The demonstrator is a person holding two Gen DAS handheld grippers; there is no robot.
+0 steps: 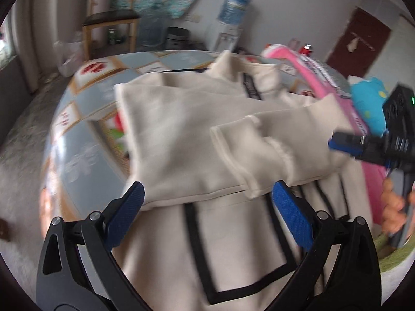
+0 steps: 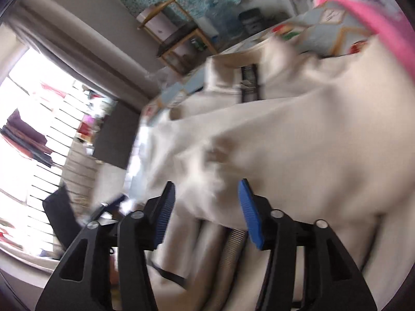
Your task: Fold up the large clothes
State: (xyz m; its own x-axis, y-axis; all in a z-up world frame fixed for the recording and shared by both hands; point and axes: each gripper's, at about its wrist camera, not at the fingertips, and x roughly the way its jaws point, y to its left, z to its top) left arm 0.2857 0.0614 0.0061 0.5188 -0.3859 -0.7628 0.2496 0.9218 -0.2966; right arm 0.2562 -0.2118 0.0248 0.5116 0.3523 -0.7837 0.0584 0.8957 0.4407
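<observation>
A large cream garment [image 1: 186,140] with black trim lies on the patterned table [image 1: 85,155], collar [image 1: 246,75] at the far end. One sleeve [image 1: 249,153] is folded across its body. My left gripper [image 1: 210,202] hovers over the near part, jaws wide open with nothing between them. My right gripper [image 1: 342,142], held by a hand [image 1: 394,207], is at the garment's right side by the sleeve. In the right wrist view the right gripper [image 2: 206,202] has its blue pads [image 2: 250,215] apart. Blurred cream cloth [image 2: 298,142] lies just past them, not pinched.
A pink flat object [image 1: 319,83] and a blue toy [image 1: 368,103] lie along the table's right side. The table's edge curves away at the left, with floor below. A wooden chair [image 1: 111,23] and a water dispenser [image 1: 228,28] stand by the far wall.
</observation>
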